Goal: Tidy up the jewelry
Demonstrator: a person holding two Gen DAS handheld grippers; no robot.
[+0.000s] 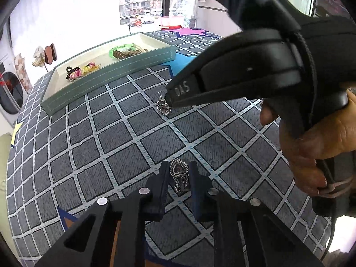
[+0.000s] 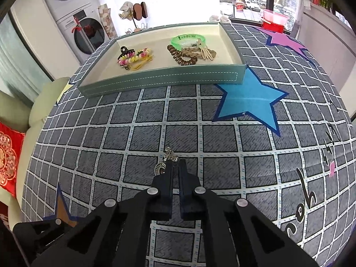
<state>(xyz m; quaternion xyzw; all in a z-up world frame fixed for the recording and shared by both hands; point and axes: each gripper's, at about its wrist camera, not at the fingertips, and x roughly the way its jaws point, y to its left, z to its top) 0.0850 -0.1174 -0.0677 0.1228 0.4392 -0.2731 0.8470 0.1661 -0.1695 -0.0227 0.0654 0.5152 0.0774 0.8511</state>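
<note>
Two silver heart earrings lie on the grid-patterned cloth. One earring (image 1: pixel 179 174) lies between the fingers of my left gripper (image 1: pixel 178 169), whose jaws stand open around it. The other earring (image 1: pixel 163 105) lies under the tip of my right gripper (image 1: pixel 170 98); in the right wrist view it (image 2: pixel 165 162) pokes out left of my right gripper (image 2: pixel 177 163), whose jaws are nearly closed and seem to pinch it. A teal tray (image 2: pixel 160 80) at the far edge holds hair clips (image 2: pixel 133 57) and bracelets (image 2: pixel 189 49); the tray also shows in the left wrist view (image 1: pixel 111 75).
A blue star patch (image 2: pixel 249 102) lies right of the tray's front corner, a purple star (image 2: pixel 287 41) behind it. A red basin (image 2: pixel 273 19) stands by the window. A washing machine (image 2: pixel 82 29) stands beyond the cloth's far left. A red cushion (image 2: pixel 9 155) is at left.
</note>
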